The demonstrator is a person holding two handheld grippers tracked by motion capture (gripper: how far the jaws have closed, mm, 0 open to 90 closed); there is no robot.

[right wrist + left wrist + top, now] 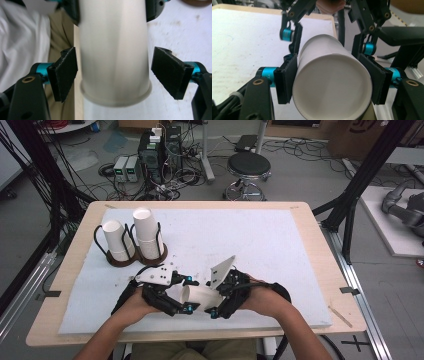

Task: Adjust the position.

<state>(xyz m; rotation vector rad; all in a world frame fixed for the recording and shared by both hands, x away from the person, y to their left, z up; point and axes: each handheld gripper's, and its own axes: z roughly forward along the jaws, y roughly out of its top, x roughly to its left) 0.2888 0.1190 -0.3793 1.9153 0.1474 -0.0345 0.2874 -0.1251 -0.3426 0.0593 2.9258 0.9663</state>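
Note:
A white paper cup [200, 296] lies level in the air between both hands, above the near edge of the table. My left gripper [187, 294] is shut on the cup [329, 100] near its base, with both black pads [287, 80] pressed on its sides. My right gripper [214, 297] sits around the rim end. In the right gripper view its pads [63, 75] stand clear of the cup [113, 57] on both sides, so the right gripper [116, 75] is open. The right gripper [328, 41] also shows beyond the cup in the left gripper view.
Two black wire holders on round brown bases stand at the back left, each holding white cups [116, 242] [148, 232]. A white mat [260, 240] covers the wooden table [325, 265]. A stool [248, 167] and computer boxes sit on the floor beyond.

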